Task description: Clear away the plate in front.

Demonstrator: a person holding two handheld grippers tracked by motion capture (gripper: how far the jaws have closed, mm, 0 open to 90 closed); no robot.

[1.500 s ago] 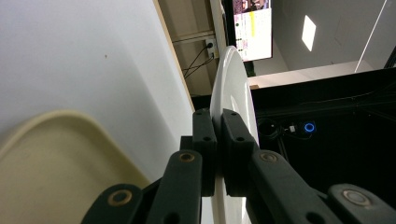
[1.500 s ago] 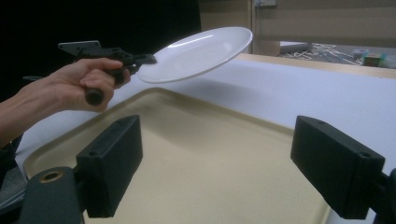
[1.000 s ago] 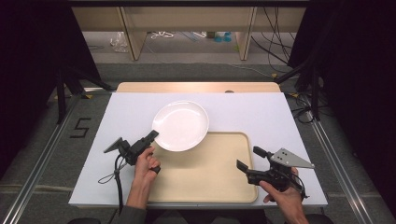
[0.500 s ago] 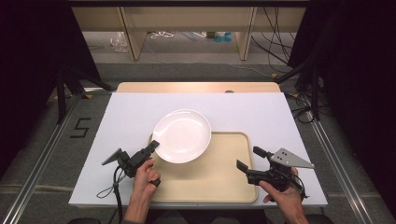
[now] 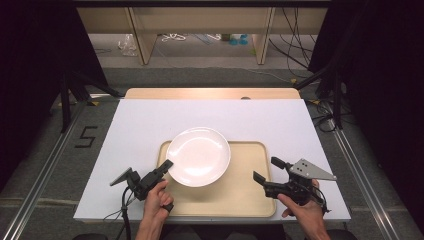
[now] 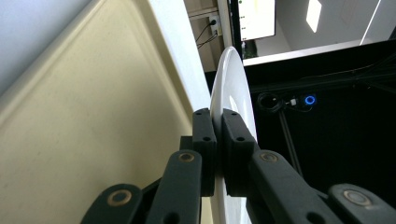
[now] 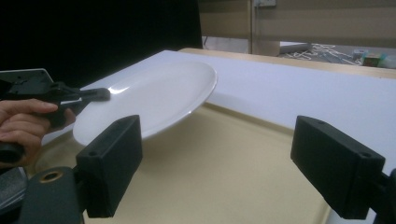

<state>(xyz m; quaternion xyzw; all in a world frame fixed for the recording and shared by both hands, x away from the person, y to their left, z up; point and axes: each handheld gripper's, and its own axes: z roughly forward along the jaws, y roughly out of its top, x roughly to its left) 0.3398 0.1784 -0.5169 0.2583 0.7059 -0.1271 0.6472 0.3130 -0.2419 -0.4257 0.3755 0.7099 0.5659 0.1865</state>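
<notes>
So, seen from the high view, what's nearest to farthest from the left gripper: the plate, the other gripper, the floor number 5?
1. plate: its rim is clamped in the left gripper.
2. floor number 5: up-left, off the table.
3. right gripper: across the tray.

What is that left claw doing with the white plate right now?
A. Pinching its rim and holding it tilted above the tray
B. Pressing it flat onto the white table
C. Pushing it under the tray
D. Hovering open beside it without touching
A: the left claw is shut on the rim of the white plate, which hangs tilted above the beige tray.
</notes>
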